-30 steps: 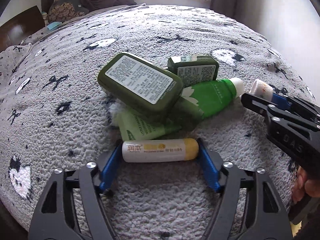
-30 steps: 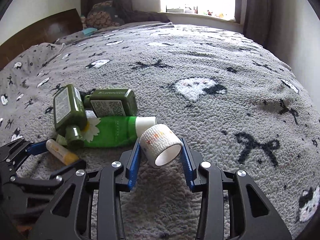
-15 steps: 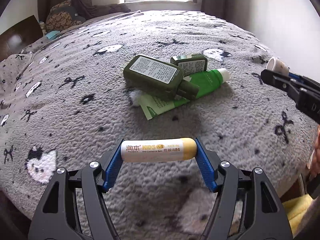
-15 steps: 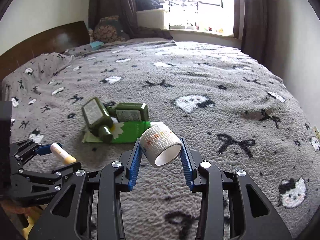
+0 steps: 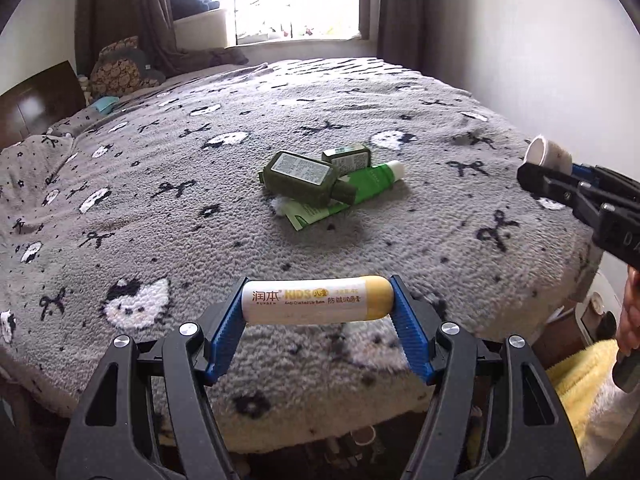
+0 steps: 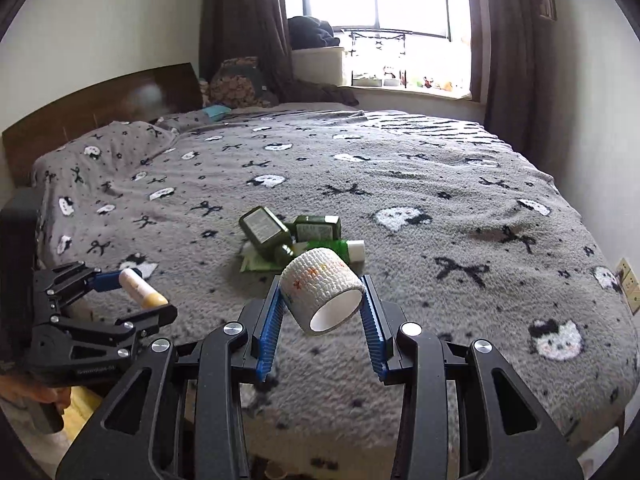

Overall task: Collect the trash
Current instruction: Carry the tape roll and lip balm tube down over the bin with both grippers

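Left wrist: both grippers carry trash above the bed [image 5: 400, 264].
Left gripper [image 5: 318, 300] pinches the lip balm [image 5: 318, 300] endwise; right gripper [image 6: 322, 300] pinches the tape roll [image 6: 320, 288]. Keep both squeezes firm; the bin is probably out of view.

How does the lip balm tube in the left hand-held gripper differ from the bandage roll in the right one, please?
The lip balm tube is long, slim and smooth, white with a yellow cap; the bandage roll is short, wide, hollow and textured. The tube lies crosswise, clamped end to end; the roll is tilted, pinched across its sides. Both are held above the bed.
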